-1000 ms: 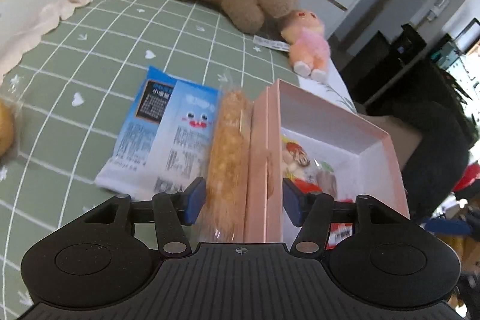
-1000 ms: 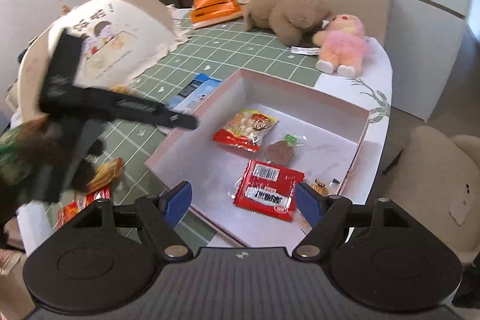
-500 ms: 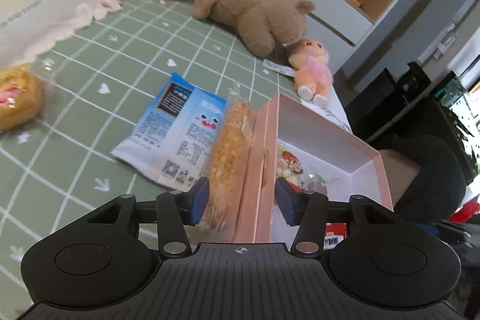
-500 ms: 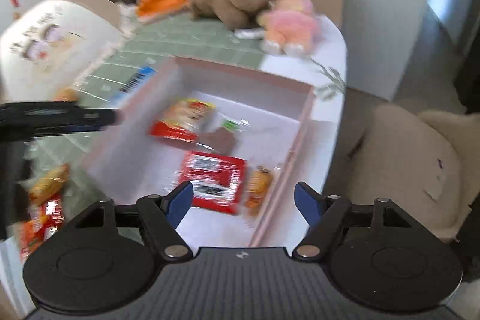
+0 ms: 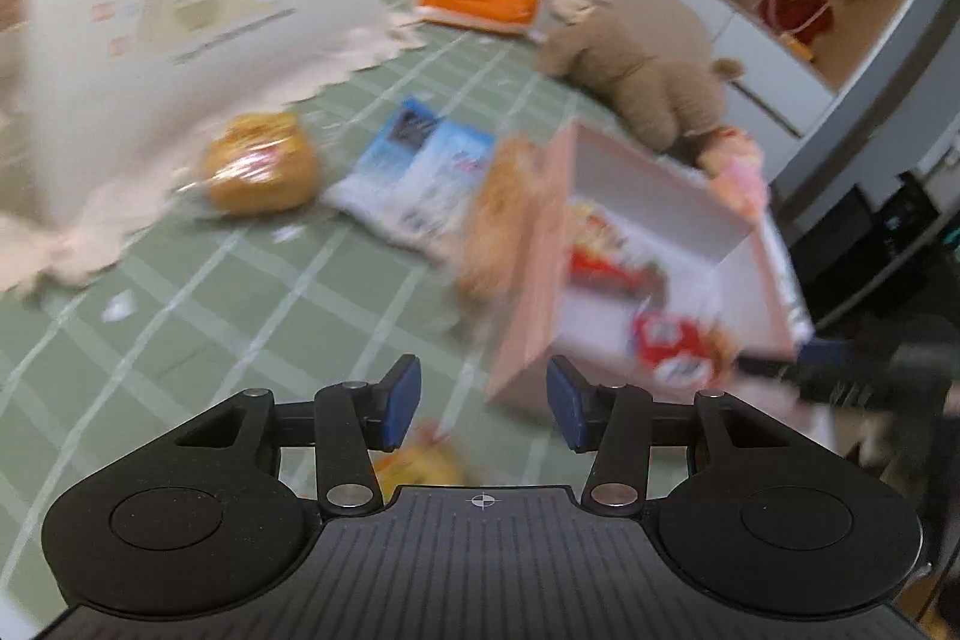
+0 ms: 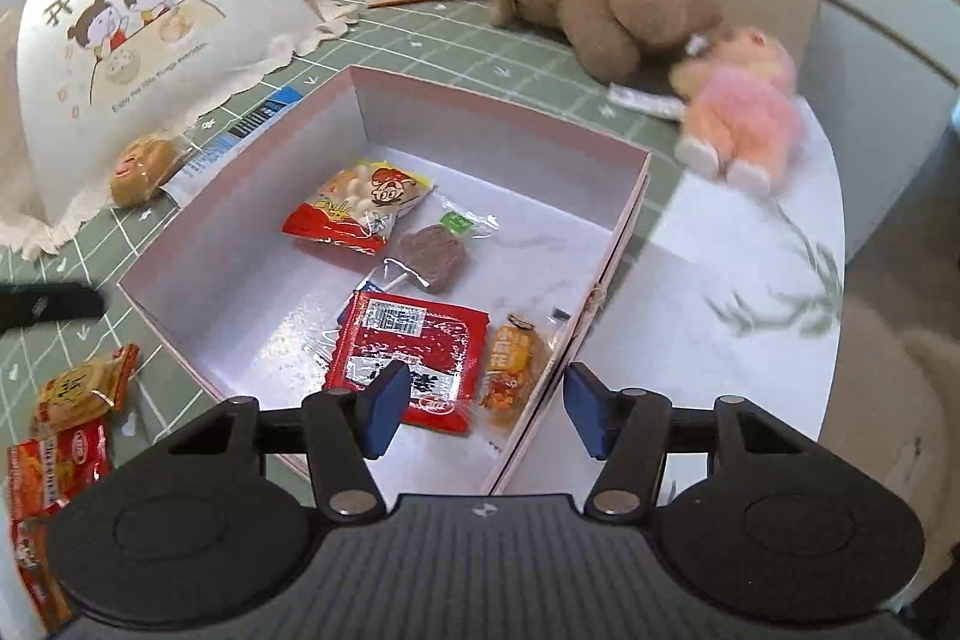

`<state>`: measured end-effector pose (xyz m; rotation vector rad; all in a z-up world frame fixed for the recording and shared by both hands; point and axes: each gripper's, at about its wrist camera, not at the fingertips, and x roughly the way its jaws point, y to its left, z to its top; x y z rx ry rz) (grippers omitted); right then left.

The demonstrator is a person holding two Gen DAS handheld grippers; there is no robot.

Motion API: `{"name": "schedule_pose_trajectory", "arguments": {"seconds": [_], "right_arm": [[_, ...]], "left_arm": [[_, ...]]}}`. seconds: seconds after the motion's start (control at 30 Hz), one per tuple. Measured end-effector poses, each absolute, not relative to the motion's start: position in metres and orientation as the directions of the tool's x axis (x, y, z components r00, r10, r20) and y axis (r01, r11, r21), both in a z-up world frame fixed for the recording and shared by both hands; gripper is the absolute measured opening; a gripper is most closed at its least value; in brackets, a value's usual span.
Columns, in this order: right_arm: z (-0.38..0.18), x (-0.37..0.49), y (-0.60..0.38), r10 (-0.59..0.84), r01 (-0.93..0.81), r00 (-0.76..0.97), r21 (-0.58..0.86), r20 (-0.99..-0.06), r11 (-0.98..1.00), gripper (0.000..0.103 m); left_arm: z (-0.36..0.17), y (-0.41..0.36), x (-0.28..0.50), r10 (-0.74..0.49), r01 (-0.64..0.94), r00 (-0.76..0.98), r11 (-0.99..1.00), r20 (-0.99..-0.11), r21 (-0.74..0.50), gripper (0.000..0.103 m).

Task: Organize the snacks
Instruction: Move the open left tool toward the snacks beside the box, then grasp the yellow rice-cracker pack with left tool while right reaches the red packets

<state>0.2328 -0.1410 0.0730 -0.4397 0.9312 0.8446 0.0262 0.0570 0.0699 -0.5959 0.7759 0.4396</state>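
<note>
Pink box (image 6: 630,208) sits on the green-checked desk (image 6: 456,52) already holding five snacks, among them a red packet (image 6: 414,340) at its near side. Left outside: a blue packet (image 5: 420,172), a bun (image 5: 258,166), a long pastry (image 5: 498,214), and orange packets (image 6: 78,388) near left. Left gripper (image 5: 480,406) is released and empty; right gripper (image 6: 483,409) is closing on nothing yet, straddling the box's near wall.

Ahead of the right hand-held gripper (image 6: 483,409) the box (image 6: 624,214) stands open from above, its near wall between the closing jaws, snacks covering part of its floor.
</note>
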Motion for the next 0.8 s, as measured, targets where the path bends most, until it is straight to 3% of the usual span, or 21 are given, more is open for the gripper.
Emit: {"name": "schedule_pose_trajectory", "arguments": {"seconds": [0.03,0.1,0.2,0.3,0.47,0.57,0.7,0.8], "right_arm": [[0.076,0.229,-0.142,0.445,-0.799,0.324,0.011,-0.835,0.602,0.058],[0.084,0.222,-0.149,0.482,-0.815,0.302,0.040,-0.823,0.578,0.071],[0.093,0.199,-0.166,0.533,-0.849,0.245,0.086,-0.810,0.522,0.081],[0.098,0.171,-0.168,0.551,-0.879,0.180,0.118,-0.815,0.463,0.083],[0.081,0.113,-0.154,0.543,-0.879,-0.049,0.295,-0.838,0.376,0.083],[0.065,0.068,-0.136,0.520,-0.893,-0.074,0.288,-0.851,0.345,0.083],[0.044,0.022,-0.122,0.469,-0.913,-0.082,0.255,-0.880,0.319,0.083],[0.036,-0.002,-0.128,0.415,-0.948,0.048,0.090,-0.908,0.307,0.084]], "left_arm": [[0.067,0.059,0.014,0.163,-0.590,0.627,0.738,-0.762,-0.327,0.051],[0.062,0.063,-0.012,0.170,-0.624,0.612,0.704,-0.772,-0.339,0.051],[0.048,0.064,-0.044,0.167,-0.675,0.576,0.650,-0.800,-0.350,0.051],[0.038,0.051,-0.059,0.130,-0.662,0.570,0.658,-0.811,-0.360,0.051],[0.035,0.027,-0.071,0.085,-0.603,0.584,0.710,-0.807,-0.362,0.050],[0.036,0.026,-0.077,0.039,-0.580,0.588,0.716,-0.808,-0.388,0.049],[0.046,0.029,-0.086,0.065,-0.560,0.594,0.749,-0.802,-0.355,0.049],[0.046,0.033,-0.090,0.042,-0.528,0.627,0.757,-0.778,-0.385,0.048]]}}
